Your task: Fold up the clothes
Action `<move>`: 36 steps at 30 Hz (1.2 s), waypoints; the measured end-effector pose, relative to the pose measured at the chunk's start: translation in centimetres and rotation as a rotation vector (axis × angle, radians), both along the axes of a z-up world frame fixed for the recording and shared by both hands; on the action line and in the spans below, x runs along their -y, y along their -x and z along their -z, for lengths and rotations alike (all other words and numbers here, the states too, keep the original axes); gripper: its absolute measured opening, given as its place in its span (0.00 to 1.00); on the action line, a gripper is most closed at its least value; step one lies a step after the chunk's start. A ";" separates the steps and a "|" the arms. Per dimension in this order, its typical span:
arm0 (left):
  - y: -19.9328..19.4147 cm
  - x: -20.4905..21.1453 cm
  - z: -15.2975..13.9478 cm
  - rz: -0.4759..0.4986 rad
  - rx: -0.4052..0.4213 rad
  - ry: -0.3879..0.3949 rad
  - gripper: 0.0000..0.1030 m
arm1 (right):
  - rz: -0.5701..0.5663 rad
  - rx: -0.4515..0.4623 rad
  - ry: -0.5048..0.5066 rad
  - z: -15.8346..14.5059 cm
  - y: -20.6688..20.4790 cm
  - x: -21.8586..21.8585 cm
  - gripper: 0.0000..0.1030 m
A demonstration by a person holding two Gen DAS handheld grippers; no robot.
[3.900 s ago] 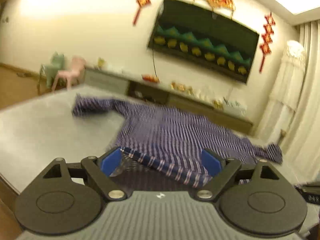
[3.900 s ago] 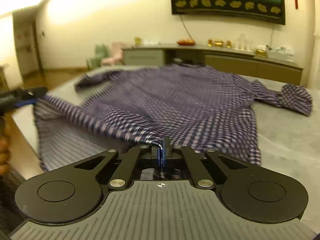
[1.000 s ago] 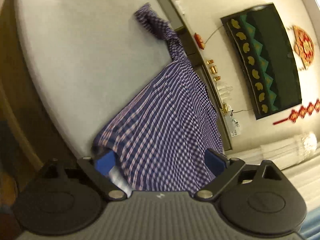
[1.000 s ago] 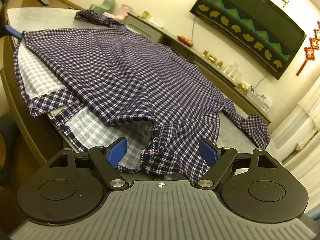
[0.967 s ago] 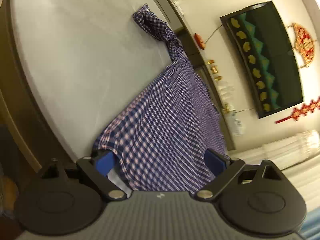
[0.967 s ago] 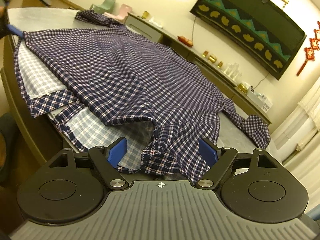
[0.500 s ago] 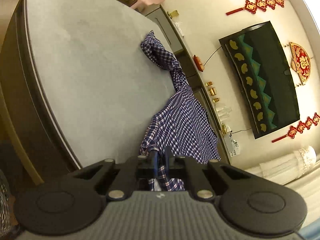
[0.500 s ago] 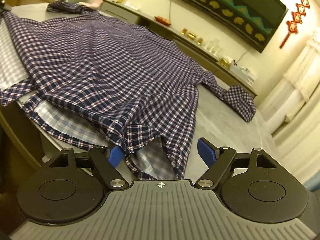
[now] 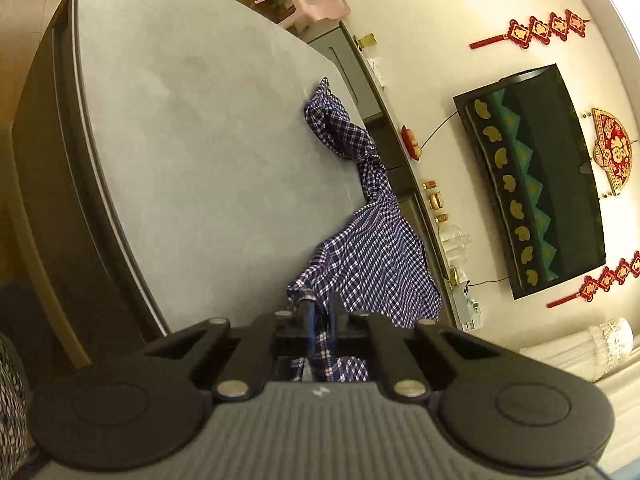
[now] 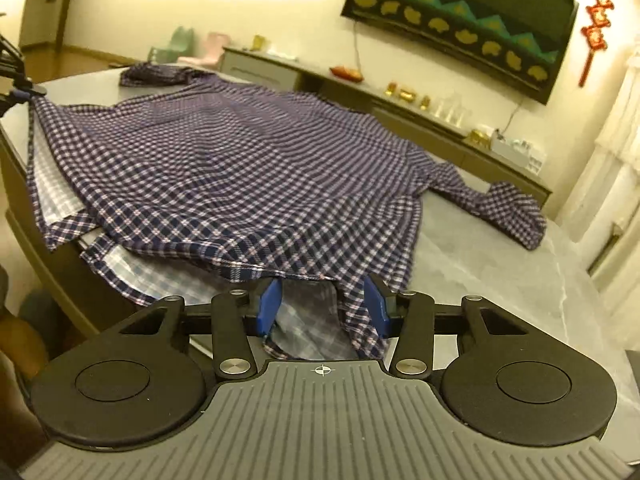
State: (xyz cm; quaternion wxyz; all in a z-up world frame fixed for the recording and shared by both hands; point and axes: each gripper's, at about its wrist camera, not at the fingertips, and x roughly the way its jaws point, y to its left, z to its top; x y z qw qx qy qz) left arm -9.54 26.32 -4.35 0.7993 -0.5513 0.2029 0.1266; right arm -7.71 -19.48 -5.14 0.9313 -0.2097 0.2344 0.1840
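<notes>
Checked navy-and-white cloth is pinched at its hem between the pressed-together blue pads of the left gripper [image 9: 320,314], with a fold of the shirt [image 9: 372,256] bunched just ahead of the pads and a scrap hanging under them. The right gripper [image 10: 323,306] is seen half spread, its jaws having just been closing; the shirt's [image 10: 224,168] near hem corner lies between the blue pads [image 10: 269,306], the right pad seemingly brushed by cloth, but no firm pinch is shown. The shirt is spread flat across the grey table [image 10: 500,280], its near edge draped over the table's rim with the pale inside showing. One sleeve [image 10: 508,208] is stretched toward the far right corner; the other sleeve [image 9: 340,128] is twisted and laid toward the far left edge. In the right view the left gripper is glimpsed at the left border, holding the shirt's left hem corner. Beyond the table a low sideboard [image 10: 420,120] with small ornaments is seen, a dark wall screen [image 10: 460,24] above it, red hanging decorations [image 9: 532,34] beside it, and small pink and green chairs [image 9: 308,4] at the far end.
</notes>
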 end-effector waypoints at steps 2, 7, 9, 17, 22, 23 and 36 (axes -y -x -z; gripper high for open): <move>0.1 -0.1 -0.1 0.000 -0.002 -0.004 0.06 | 0.023 0.009 -0.012 0.0 0.0 0.7 0.43; 0.1 0.0 0.0 -0.007 -0.017 0.001 0.06 | -0.044 0.080 -0.164 -1.6 2.2 2.4 0.48; 0.1 0.1 0.1 -0.006 -0.021 -0.003 0.06 | 0.009 0.065 -0.114 -1.1 1.8 2.5 0.49; -0.3 0.8 -0.1 0.038 -0.011 -0.028 0.08 | 0.082 -0.032 0.083 1.6 -1.5 1.2 0.46; 0.0 0.9 -0.5 0.014 -0.037 -0.082 0.07 | 0.207 -0.068 0.141 1.7 -3.2 1.4 0.00; 0.2 0.7 -0.5 0.001 -0.048 -0.090 0.07 | 0.230 -0.076 0.135 1.6 -3.1 2.0 0.00; 4.5 4.9 -4.5 0.041 -0.094 -0.267 0.27 | 0.210 -0.077 -0.369 -3.8 -0.1 7.8 0.43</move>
